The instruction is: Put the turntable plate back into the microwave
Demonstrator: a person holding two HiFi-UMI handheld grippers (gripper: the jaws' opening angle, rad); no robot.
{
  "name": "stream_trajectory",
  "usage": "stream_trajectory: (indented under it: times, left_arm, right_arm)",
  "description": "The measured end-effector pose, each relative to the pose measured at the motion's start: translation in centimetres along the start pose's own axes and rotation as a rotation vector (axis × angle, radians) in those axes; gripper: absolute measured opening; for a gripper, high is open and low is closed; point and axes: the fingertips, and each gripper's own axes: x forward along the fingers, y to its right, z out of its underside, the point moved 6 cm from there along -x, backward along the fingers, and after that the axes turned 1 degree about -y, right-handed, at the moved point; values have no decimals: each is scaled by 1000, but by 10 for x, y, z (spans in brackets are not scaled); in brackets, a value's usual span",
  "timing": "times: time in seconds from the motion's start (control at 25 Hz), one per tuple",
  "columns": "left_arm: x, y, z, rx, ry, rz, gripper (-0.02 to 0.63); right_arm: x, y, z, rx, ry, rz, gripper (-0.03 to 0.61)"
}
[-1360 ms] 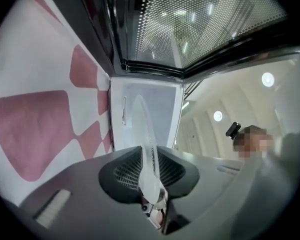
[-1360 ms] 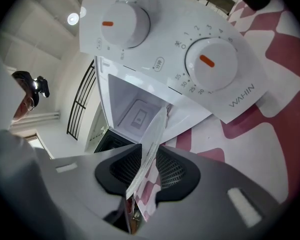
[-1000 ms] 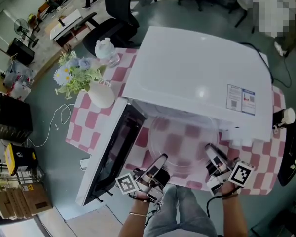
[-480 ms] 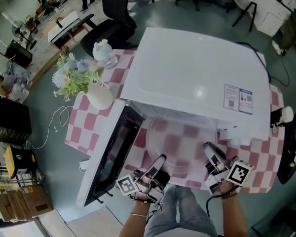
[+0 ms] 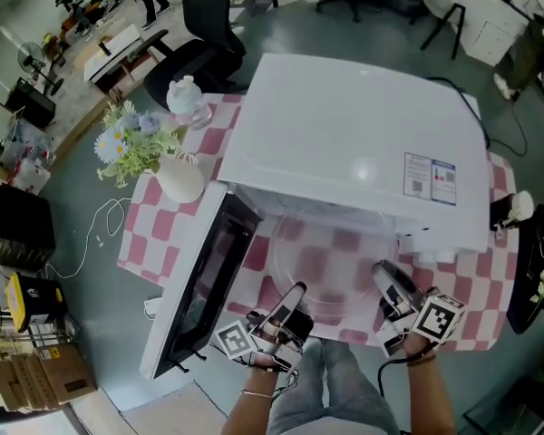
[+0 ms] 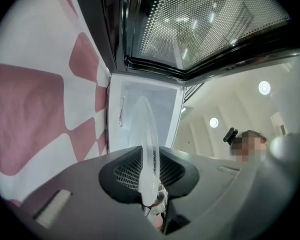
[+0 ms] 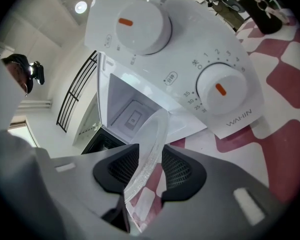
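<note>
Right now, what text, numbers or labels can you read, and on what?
"WAHIN": control panel, below the lower dial.
"1 2 3" and "35 30 25": around that dial.
Sticker on the microwave top: too small to read.
Upper dial labels: blurred.

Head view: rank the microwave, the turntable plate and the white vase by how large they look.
1. microwave, by far the largest.
2. turntable plate, its far edge hidden under the microwave's top.
3. white vase, clearly the smallest.
</note>
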Motion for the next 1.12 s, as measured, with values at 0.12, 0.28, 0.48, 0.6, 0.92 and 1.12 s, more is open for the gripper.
stream_trajectory:
  times: [0.12, 0.28, 0.48, 0.6, 0.92, 1.12]
  left_arm:
    - [-1, 0, 0, -8, 21, 4, 58]
    - [-2, 2, -2, 4, 56, -11, 58]
    - [1, 4, -3, 37, 111, -34, 63]
    - [5, 6, -5, 47, 135, -32, 61]
    - [13, 10, -11, 79, 224, -74, 64]
    - [18, 14, -14, 95, 248, -73, 64]
  right_arm:
    - [-4, -3, 0, -2, 5, 2, 132]
    - [-13, -4, 3, -9, 13, 16, 135]
    - [-24, -3, 9, 1, 15, 50, 135]
    - [-30, -1, 11, -26, 24, 96, 135]
    - [-39, -4, 10, -156, 55, 279, 132]
    - [-39, -1, 14, -189, 47, 381, 130]
